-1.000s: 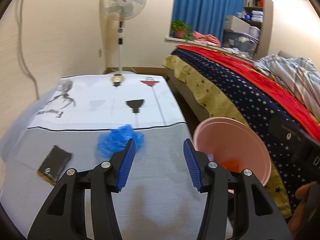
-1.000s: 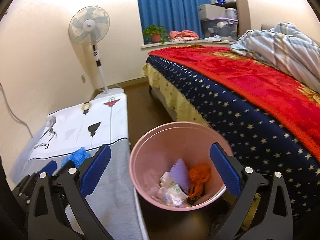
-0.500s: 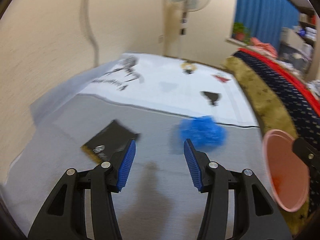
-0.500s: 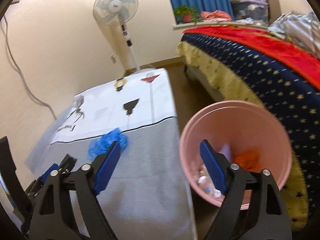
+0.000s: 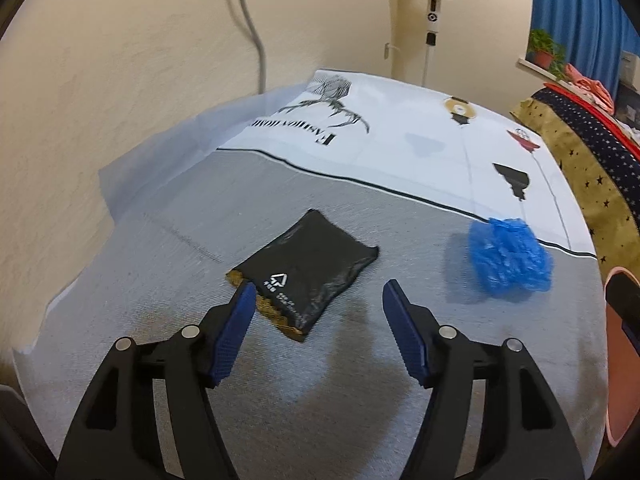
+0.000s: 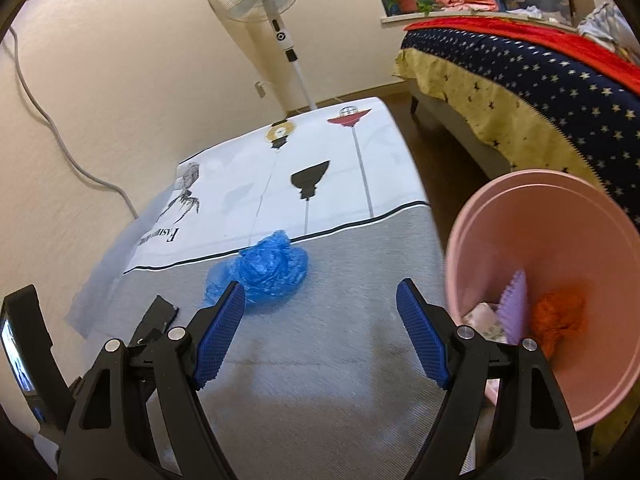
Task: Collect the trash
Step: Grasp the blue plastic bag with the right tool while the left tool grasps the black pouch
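Across the cloth-covered table [image 5: 280, 380], grey at the near end and printed white at the far end, two pieces of trash lie well apart, with bare cloth all round each. Off the table's right edge stands the pink bin [image 6: 520, 200], already holding an orange wad, a lilac piece and pale wrappers. On the grey cloth near the printed border sits the crumpled blue plastic [image 6: 264, 268], and to its left the flat black packet [image 5: 308, 272] lies with its long axis running from near left to far right.

Just ahead of the left gripper [image 5: 316, 292] lies that packet; its near corner falls between the blue pads, a little left of centre, and the jaws are opening with nothing pressed in them. Judged from this, the left hand is the nearer one for the packet. Ahead and slightly left of the right gripper [image 6: 320, 292] lies the blue plastic, its near edge just beside the left pad; those jaws stand spread and empty, and the bin is close on their right.
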A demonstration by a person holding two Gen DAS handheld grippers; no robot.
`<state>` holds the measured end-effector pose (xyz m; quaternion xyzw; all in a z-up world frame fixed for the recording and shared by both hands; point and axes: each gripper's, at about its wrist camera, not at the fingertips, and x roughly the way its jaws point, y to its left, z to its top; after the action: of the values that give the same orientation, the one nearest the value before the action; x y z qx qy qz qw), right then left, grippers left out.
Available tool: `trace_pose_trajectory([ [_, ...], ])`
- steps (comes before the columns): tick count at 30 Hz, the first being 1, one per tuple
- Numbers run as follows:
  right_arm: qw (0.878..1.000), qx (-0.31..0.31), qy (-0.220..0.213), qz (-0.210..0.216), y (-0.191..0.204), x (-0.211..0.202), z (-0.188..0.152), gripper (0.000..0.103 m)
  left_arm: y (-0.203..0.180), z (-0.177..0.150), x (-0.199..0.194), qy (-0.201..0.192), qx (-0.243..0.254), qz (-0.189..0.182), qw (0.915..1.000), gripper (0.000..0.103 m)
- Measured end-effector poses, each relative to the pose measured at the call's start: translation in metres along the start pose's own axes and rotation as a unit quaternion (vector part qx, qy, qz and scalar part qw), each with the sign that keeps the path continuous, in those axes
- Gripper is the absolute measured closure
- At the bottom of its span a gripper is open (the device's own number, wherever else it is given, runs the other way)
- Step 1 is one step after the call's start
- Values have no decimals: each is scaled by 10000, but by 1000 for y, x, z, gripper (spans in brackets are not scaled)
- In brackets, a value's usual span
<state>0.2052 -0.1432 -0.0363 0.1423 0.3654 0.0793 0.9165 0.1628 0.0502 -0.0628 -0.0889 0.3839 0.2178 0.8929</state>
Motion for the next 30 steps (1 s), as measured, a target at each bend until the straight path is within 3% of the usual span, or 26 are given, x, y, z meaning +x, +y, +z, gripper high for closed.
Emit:
trace_pose_trajectory([
  [8,9990,72,328,300,6,34,0,24,11,-1,18,372,-165,176,9990,38],
  [18,9961,95,694,544,16,66,0,23,11,6,30,512,-200,-16,9985,39],
  [22,9964,54,693,490,18,68,-1,24,9,8,30,456,-165,-131,9987,59],
  [24,9968,16,680,428,18,68,-1,33,8,8,30,427,-164,-192,9988,66],
  [25,9967,-6,690,421,18,68,-1,44,7,8,29,410,-168,-224,9988,72],
  [29,9957,-59,813,432,15,69,-2,83,5,9,28,376,-191,-405,9983,78],
  [30,9956,-74,833,428,14,69,-2,87,5,9,28,368,-195,-440,9982,79],
])
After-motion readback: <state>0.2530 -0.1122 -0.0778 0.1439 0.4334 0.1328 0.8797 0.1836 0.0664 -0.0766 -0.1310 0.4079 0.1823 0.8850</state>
